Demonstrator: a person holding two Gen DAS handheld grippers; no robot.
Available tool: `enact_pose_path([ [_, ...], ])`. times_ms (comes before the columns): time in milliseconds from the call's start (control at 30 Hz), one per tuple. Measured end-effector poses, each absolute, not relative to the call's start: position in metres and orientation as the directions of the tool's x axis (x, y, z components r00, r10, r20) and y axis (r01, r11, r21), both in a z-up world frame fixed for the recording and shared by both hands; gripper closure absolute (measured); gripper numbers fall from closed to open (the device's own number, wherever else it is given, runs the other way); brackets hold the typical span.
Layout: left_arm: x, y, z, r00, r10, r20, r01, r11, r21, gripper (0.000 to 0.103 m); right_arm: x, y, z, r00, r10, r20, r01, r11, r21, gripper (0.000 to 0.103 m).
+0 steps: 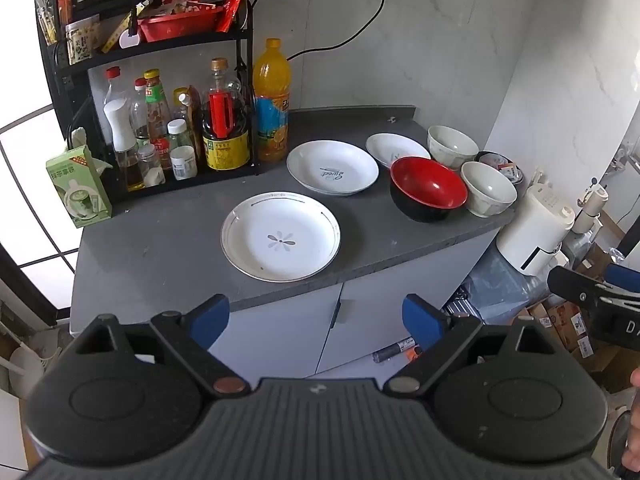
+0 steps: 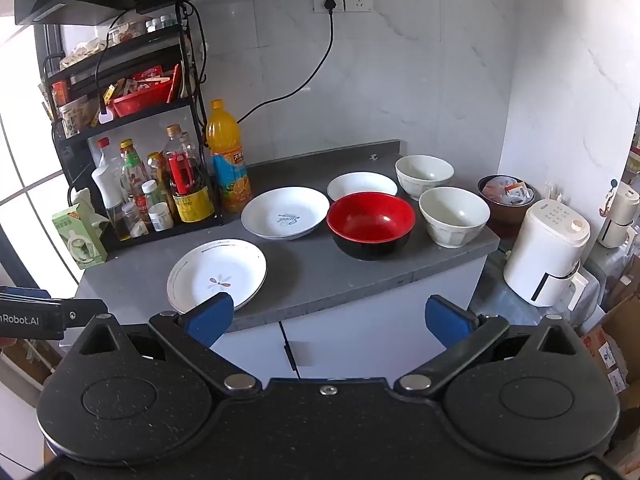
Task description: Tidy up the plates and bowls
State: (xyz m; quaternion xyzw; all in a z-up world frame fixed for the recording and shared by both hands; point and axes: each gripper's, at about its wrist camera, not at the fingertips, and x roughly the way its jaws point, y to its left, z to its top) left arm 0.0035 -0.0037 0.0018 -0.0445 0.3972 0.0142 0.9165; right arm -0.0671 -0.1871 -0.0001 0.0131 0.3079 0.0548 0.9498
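On the grey counter [image 1: 160,252] [image 2: 304,276] lie a flower-pattern plate [image 1: 281,236] [image 2: 217,274], a plate with lettering [image 1: 333,167] [image 2: 285,213] and a small white plate [image 1: 396,149] [image 2: 361,185]. A red-and-black bowl [image 1: 428,189] [image 2: 371,224] stands beside two white bowls, one at the back [image 1: 452,146] [image 2: 425,175] and one nearer [image 1: 488,188] [image 2: 455,215]. My left gripper [image 1: 318,320] is open in front of the counter edge, holding nothing. My right gripper [image 2: 330,318] is open too, below the counter's front edge. Each gripper shows at the other view's edge.
A black rack with sauce bottles [image 1: 168,128] [image 2: 152,184] and an orange juice bottle [image 1: 273,100] [image 2: 228,156] fill the counter's back left. A green box [image 1: 78,186] [image 2: 78,238] stands at the left edge. A white appliance [image 1: 536,228] [image 2: 546,252] and cardboard boxes sit to the right.
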Motion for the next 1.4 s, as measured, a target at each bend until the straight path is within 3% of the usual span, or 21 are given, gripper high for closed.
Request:
enact_pose_path([
  [1400,0.015,-0.007,0.003,0.685,-0.019,-0.728,-0.053,0.996,-0.076,0.011,-0.058,-0.187,-0.001,0.809,0.111,-0.577,-0.095,0.994,0.059,0.000],
])
